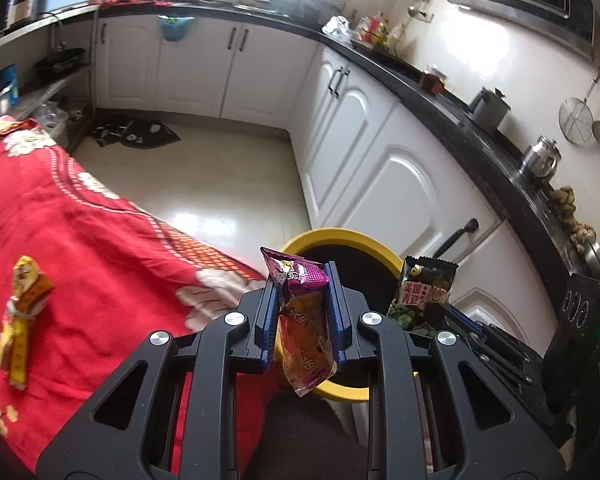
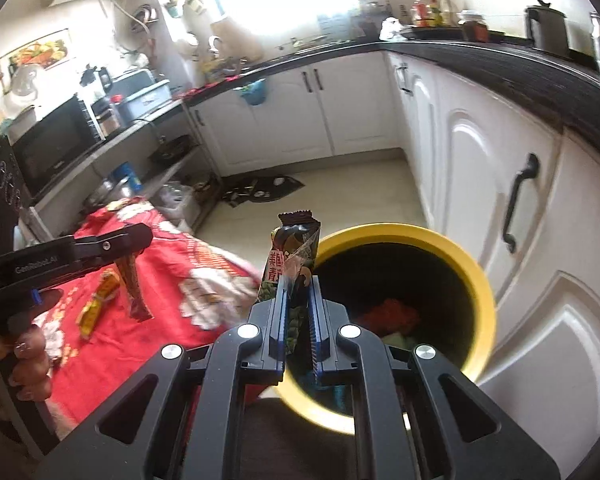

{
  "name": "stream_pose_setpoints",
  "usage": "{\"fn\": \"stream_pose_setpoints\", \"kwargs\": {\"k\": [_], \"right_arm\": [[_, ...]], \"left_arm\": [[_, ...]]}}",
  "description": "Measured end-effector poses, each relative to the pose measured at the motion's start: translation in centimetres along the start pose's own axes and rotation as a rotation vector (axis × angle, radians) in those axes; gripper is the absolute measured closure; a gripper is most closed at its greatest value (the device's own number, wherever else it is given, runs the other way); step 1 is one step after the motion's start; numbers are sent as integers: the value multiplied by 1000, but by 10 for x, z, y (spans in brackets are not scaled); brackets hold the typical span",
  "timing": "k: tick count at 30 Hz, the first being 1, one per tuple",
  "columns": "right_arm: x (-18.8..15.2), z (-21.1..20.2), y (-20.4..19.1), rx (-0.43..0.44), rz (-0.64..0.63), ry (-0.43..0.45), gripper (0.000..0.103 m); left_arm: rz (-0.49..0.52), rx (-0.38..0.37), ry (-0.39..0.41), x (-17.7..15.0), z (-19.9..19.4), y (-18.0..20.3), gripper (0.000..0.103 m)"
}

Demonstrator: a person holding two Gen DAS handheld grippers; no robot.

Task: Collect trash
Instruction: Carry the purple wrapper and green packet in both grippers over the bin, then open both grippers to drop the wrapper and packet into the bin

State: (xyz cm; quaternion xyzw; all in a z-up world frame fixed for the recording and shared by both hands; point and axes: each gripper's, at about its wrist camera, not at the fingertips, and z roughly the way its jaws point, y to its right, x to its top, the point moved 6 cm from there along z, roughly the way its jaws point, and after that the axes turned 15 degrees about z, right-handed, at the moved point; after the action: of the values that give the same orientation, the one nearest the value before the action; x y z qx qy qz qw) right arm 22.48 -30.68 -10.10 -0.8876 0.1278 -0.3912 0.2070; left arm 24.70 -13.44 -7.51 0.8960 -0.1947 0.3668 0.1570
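Nearest in the left wrist view, the left tool (image 1: 302, 300) is clamped on a purple and orange snack wrapper (image 1: 304, 320), its blue pads pressed against the packet's two sides; the packet's top stands above the fingertips and its bottom hangs below them. Behind the wrapper, toward 12 o'clock, is the yellow rim of a trash bin (image 1: 340, 238) with a dark inside. At 3 o'clock from the left tool, the right tool (image 1: 440, 312) is clamped on a dark green pea packet (image 1: 424, 296), which stands upright by the bin's right edge.

In the right wrist view the right tool's blue fingers (image 2: 282, 316) pinch that green packet near its lower half. The bin's opening lies just beyond, at about 2 o'clock, with some orange and pale items inside it. A hand (image 2: 28, 364) at 9 o'clock grips the left tool's handle.

At 9 o'clock in the left view, a bench covered by a red flowered cloth (image 1: 80, 220) carries a yellow and red wrapper (image 1: 20, 316), well apart from both tools.

Farther off, white cabinets (image 1: 380, 160) under a black countertop (image 1: 440, 96) run from 11 to 3 o'clock, and a dark mat (image 1: 140, 134) lies on the pale floor (image 1: 220, 184).
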Motion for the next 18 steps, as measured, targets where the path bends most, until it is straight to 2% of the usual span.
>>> {"fn": "stream_pose_setpoints", "kwargs": {"k": [7,18], "right_arm": [[2,6,34,-81,38,13,93],[-4,23,62,-126,87,-19,90]], "left_arm": [[41,-34,-38,3,32,25,87],[74,-62,-94,0,72,48,87]]}}
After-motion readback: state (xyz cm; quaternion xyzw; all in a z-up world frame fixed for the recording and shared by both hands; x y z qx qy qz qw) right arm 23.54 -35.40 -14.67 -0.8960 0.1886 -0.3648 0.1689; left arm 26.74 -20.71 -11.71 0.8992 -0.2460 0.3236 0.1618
